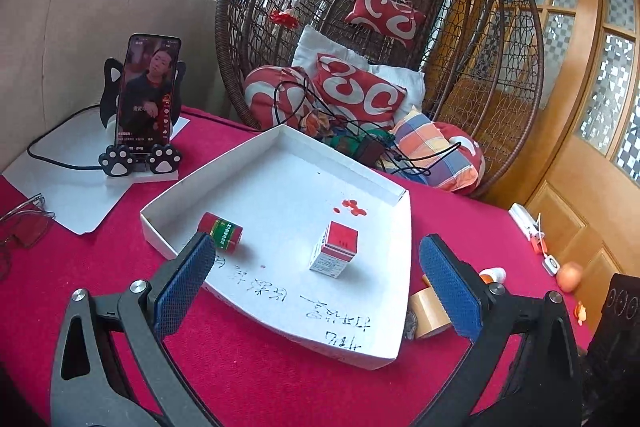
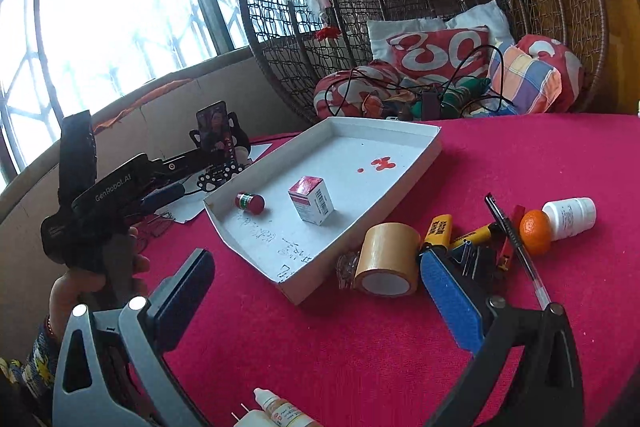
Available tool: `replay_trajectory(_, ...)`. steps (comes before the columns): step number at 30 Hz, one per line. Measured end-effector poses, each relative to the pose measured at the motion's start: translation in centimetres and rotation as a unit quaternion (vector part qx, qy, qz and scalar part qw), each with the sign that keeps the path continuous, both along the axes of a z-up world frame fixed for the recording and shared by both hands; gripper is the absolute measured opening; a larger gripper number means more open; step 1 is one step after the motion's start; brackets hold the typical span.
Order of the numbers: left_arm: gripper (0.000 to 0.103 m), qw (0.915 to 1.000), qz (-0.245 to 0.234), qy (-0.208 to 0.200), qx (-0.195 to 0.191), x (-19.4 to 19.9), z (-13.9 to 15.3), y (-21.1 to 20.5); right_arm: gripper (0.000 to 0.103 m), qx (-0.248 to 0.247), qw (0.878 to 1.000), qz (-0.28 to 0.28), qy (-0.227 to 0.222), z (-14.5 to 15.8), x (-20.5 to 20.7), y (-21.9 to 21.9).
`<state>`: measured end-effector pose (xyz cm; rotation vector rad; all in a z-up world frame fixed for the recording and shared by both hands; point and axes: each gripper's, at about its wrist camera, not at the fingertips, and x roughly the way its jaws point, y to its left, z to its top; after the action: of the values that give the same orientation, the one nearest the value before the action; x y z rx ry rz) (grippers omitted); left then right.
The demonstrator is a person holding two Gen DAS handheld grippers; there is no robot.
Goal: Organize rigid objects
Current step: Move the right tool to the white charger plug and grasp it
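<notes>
Both claws stand wide open and empty: left claw (image 1: pixel 316 291) above the near edge of the shallow white cardboard tray (image 1: pixel 276 147), right claw (image 2: pixel 316 291) over the red-clothed table (image 2: pixel 520 163). The tray holds a small red-and-white carton (image 2: pixel 311 200) and a red round tin (image 2: pixel 250 203). Judged mid-sorting; next pick calls for the brown tape roll (image 2: pixel 386 259) beside the tray's right edge.

Two close wrist views, angled down across the white tray (image 1: pixel 280 183) (image 2: pixel 416 163), left straight-on, right from right.

Phone (image 1: pixel 147 91) on stand, wicker chair (image 1: pixel 460 39)
</notes>
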<state>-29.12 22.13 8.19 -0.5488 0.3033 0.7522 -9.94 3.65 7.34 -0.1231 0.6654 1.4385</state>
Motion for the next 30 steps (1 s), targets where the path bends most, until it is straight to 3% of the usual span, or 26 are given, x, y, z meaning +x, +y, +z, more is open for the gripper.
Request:
replay_trajectory(9,0.103,0.9989,-0.042,0.021,-0.008,0.6,-1.9,-3.0,0.103,-0.050,0.999,0.009,-0.007,-1.5,-0.5,-2.2)
replay_trajectory(14,0.103,0.9994,-0.029,0.017,-0.008,-0.4,-1.9,-3.4,0.103,-0.084,0.993,0.043,-0.074,-2.0,-3.2,-2.8)
replay_trajectory(19,0.103,0.9998,-0.018,0.003,-0.013,-1.5,-1.9,-3.4,0.103,-0.125,0.983,0.079,-0.113,-3.7,-5.7,-2.6)
replay_trajectory(23,0.103,0.9997,-0.021,0.009,-0.010,-1.6,-1.9,-3.6,0.098,-0.143,0.981,0.100,-0.084,-4.9,-6.3,-2.1)
replay_trajectory(25,0.103,0.9996,-0.024,0.012,-0.010,-1.6,-2.0,-3.6,0.086,-0.154,0.979,0.103,-0.090,-5.2,-6.6,-2.0)
replay_trajectory(30,0.103,0.9989,-0.036,0.024,-0.017,-1.1,-2.7,-3.9,0.085,-0.173,0.974,0.114,-0.092,-6.1,-7.0,-1.9)
